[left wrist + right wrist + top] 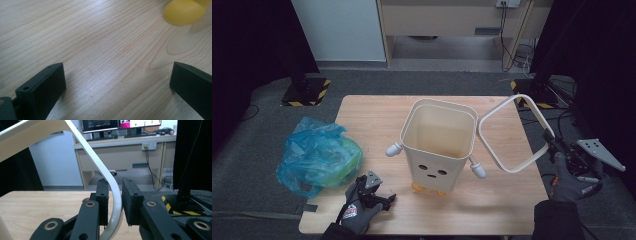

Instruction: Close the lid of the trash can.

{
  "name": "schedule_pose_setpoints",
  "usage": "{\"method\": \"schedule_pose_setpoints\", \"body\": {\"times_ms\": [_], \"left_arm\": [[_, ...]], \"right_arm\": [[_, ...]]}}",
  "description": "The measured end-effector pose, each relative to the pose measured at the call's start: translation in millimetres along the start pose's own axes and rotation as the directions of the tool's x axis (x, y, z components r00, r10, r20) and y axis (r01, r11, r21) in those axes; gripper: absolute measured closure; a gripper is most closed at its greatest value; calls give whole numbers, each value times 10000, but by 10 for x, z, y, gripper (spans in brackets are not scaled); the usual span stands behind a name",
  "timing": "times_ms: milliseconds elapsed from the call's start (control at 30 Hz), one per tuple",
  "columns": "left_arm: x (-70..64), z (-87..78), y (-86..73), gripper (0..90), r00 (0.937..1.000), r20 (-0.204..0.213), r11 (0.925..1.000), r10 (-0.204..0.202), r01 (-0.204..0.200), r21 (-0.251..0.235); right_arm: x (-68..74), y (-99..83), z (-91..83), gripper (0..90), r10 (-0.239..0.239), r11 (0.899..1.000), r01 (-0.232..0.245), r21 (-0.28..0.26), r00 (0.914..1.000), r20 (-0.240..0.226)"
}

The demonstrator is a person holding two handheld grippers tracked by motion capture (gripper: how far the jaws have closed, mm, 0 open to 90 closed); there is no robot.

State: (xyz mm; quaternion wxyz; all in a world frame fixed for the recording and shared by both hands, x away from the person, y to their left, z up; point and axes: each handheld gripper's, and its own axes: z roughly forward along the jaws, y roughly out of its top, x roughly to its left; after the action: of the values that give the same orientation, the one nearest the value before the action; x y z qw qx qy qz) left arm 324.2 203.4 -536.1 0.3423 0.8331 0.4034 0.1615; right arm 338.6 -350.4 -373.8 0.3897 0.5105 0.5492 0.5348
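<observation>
A cream bin [439,145] with a dotted face, two small white arms and yellow feet stands upright and uncovered in the middle of the wooden table [372,115]. To its right a white rounded-square frame [512,170] hangs tilted in the air, with my right gripper [551,142] shut on its right side. In the right gripper view the frame [96,157] runs down between that gripper's jaws [115,195]. My left gripper [389,199] rests low at the table's front, left of the bin. It is open [117,85] over bare wood, with one yellow foot [183,12] ahead.
A crumpled blue plastic bag [317,155] with something green inside lies on the table's left edge. Behind the table are a desk [447,20], hanging cables [507,40] and two stand bases with hazard stripes [307,90]. Dark curtains close both sides.
</observation>
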Motion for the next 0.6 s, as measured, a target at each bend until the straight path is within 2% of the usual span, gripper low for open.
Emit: {"method": "schedule_pose_setpoints", "body": {"times_ms": [333, 600], "left_arm": [[1, 0, 1, 0, 10000, 6, 10000, 12, -12, 7], [1, 0, 1, 0, 10000, 9, 10000, 14, -14, 8]], "right_arm": [[46, 152, -107, 762, 38, 9978, -51, -664, 9998, -188], [97, 286, -209, 762, 52, 9922, -104, -1241, 9991, -426]]}}
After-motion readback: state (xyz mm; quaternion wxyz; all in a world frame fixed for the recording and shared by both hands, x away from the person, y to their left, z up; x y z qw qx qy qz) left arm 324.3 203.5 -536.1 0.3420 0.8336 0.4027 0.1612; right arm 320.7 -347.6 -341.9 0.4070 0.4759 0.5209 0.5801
